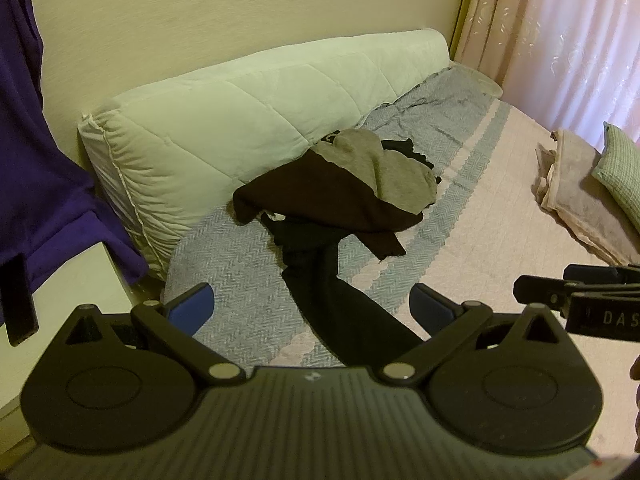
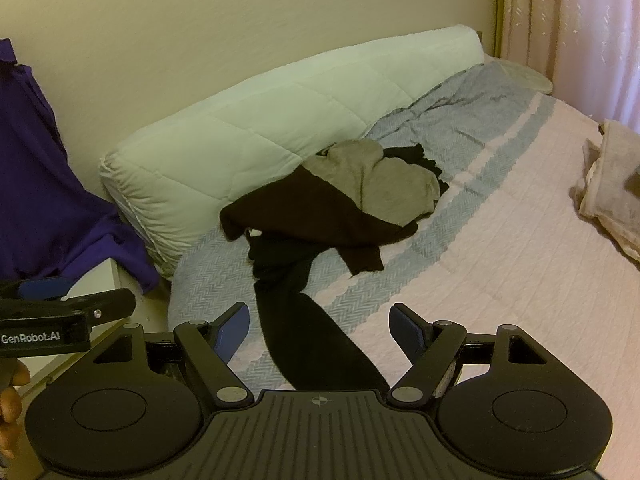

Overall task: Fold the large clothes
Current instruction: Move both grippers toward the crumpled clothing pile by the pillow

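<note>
The black garment (image 2: 304,320) trailing near from the heap looks limp and light (likely to bunch), best pinched at its near edge; left gripper (image 1: 312,308) and right gripper (image 2: 320,332) both gape empty.

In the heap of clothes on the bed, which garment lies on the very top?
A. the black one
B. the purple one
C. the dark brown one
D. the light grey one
D: the light grey knit garment rests over the dark brown cloth, and the long black garment trails out from beneath.
</note>
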`<state>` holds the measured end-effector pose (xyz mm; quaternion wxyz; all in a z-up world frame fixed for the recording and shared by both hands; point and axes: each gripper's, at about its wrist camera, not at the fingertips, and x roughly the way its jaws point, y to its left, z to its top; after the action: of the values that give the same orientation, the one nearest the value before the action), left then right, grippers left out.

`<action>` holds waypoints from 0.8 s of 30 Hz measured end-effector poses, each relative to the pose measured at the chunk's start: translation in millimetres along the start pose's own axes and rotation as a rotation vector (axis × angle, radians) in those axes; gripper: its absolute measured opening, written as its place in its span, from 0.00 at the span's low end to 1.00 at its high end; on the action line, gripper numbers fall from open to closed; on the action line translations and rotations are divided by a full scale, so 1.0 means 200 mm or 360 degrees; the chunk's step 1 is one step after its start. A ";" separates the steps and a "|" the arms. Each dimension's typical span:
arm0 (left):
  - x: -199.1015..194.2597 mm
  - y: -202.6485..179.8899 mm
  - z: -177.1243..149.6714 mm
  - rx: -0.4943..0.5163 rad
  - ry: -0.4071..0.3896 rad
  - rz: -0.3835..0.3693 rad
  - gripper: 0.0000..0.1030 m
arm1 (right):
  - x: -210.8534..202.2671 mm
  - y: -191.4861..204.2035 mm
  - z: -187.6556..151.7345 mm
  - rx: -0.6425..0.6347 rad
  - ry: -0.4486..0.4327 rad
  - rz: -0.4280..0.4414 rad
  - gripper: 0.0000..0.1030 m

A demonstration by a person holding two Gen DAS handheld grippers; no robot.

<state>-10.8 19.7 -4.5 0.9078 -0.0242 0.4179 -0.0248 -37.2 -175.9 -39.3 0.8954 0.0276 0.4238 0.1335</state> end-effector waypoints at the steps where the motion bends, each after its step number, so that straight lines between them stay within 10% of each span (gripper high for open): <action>1: 0.00 0.02 0.01 0.0005 0.0002 -0.0006 0.99 | 0.01 0.01 0.00 0.0005 0.0002 -0.0006 0.72; 24: 0.64 0.24 0.29 0.0303 0.0054 -0.0115 0.99 | 0.50 -0.25 0.22 -0.0268 -0.0039 -0.0109 0.72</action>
<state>116.9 59.9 -67.0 0.8972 0.0475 0.4280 -0.0977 67.8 -196.0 -93.4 0.9038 -0.0606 0.4007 0.1377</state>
